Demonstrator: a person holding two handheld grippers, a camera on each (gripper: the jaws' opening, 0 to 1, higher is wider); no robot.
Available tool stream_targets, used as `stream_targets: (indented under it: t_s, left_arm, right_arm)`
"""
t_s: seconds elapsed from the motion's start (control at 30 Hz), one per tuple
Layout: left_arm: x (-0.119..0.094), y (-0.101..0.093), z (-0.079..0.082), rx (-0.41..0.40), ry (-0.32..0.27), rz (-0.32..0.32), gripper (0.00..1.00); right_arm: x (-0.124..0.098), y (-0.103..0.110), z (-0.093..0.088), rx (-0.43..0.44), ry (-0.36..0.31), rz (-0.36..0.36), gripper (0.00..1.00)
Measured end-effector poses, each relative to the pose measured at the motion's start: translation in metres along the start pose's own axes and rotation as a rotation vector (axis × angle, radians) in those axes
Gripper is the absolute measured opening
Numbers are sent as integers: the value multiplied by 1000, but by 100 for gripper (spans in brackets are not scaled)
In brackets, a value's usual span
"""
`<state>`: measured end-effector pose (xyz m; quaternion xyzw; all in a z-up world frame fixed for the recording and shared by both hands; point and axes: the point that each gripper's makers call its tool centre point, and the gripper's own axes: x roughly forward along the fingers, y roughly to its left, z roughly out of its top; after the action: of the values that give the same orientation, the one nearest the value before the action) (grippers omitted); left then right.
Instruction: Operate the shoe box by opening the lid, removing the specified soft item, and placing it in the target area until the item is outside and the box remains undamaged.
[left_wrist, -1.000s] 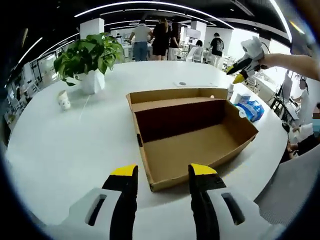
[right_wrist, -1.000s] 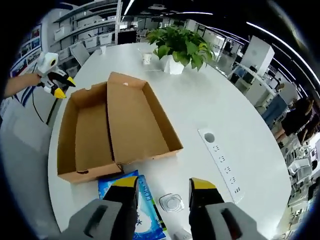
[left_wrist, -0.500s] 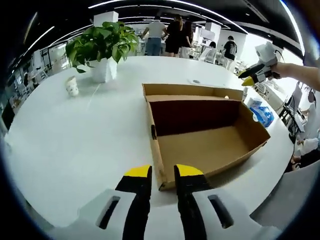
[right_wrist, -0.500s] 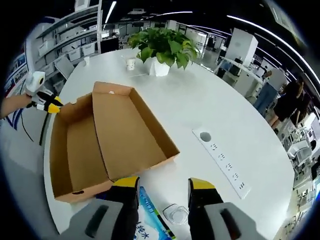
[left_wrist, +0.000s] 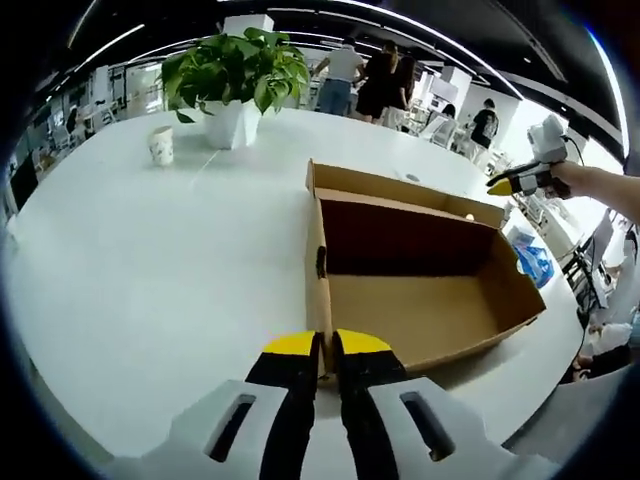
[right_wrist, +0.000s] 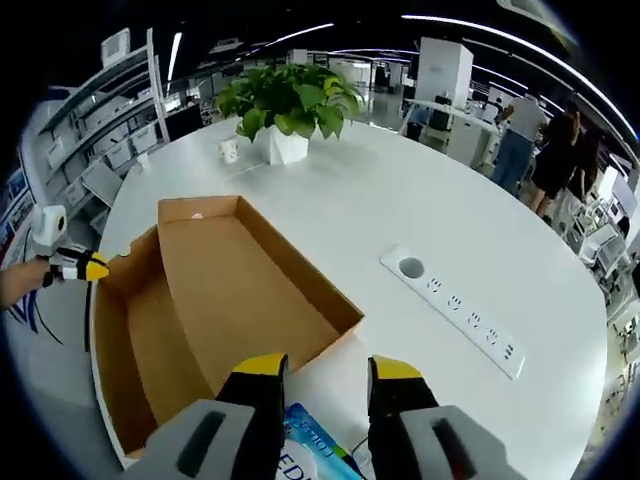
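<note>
An open brown cardboard shoe box (left_wrist: 420, 310) lies on the white table (left_wrist: 150, 260), its inside bare and its lid (left_wrist: 400, 185) folded back on the far side. My left gripper (left_wrist: 322, 350) is shut on the near corner of the box wall. In the right gripper view the same box (right_wrist: 240, 290) lies ahead, with the left gripper (right_wrist: 85, 265) at its far left corner. My right gripper (right_wrist: 325, 368) is open, hovering over a blue soft packet (right_wrist: 320, 455) that lies on the table beside the box. The left gripper view shows this packet (left_wrist: 533, 262) and the right gripper (left_wrist: 520, 182) beyond the box.
A potted plant (left_wrist: 240, 70) (right_wrist: 285, 105) and a paper cup (left_wrist: 160, 145) (right_wrist: 229, 150) stand at the far side. A power strip (right_wrist: 455, 310) is set into the table right of the box. People (left_wrist: 370, 80) stand in the background. The table edge runs close behind the packet.
My left gripper's jaws have come together on the box's near corner as it moved in. My right gripper stays open and has drifted slightly over the blue packet.
</note>
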<state>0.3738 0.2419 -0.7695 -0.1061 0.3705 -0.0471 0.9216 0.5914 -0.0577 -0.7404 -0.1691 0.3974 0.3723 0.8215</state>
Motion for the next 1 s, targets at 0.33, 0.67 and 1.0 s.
stream_targets:
  t_s: [0.33,0.67,1.0]
  left_arm:
    - [4,6,1,-50,-20,39,3]
    - [3,2,0,-43,-32,55,2]
    - [4,4,0,-50,-28,56,2]
  right_arm:
    - [19,1,-2,45,4,-32,23]
    - [44,-4,-1,164,-4,-71,19]
    - [60,-10,-1,193,26,-103,16]
